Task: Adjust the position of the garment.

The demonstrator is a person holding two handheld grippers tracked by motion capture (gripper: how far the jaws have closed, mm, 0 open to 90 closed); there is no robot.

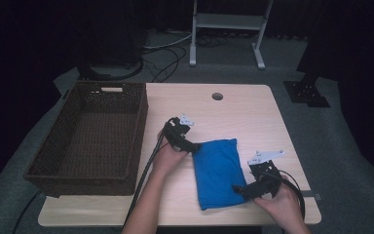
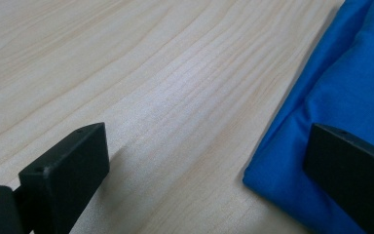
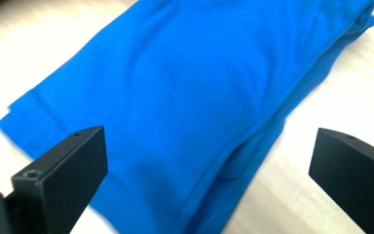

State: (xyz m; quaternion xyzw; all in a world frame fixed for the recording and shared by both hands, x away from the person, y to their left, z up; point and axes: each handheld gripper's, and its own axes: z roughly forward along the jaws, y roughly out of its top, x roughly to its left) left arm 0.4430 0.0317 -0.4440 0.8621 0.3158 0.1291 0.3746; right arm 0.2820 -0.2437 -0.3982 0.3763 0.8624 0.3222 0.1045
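A folded blue cloth (image 1: 218, 171) lies on the light wooden table (image 1: 233, 112), right of its middle. My left gripper (image 1: 193, 146) is open at the cloth's upper left corner; in the left gripper view its jaws straddle the cloth's edge (image 2: 292, 141), one over bare wood, the other over the fabric. My right gripper (image 1: 237, 189) is open at the cloth's lower right edge. In the right gripper view the blue cloth (image 3: 195, 97) spreads between the wide-apart jaws, with its folded edge running diagonally.
A dark brown wicker basket (image 1: 68, 122), with nothing in it, stands on the table's left side. A round cable hole (image 1: 217, 96) sits near the far edge. Beyond the table are a white stand (image 1: 226, 22) and cables on a grey floor.
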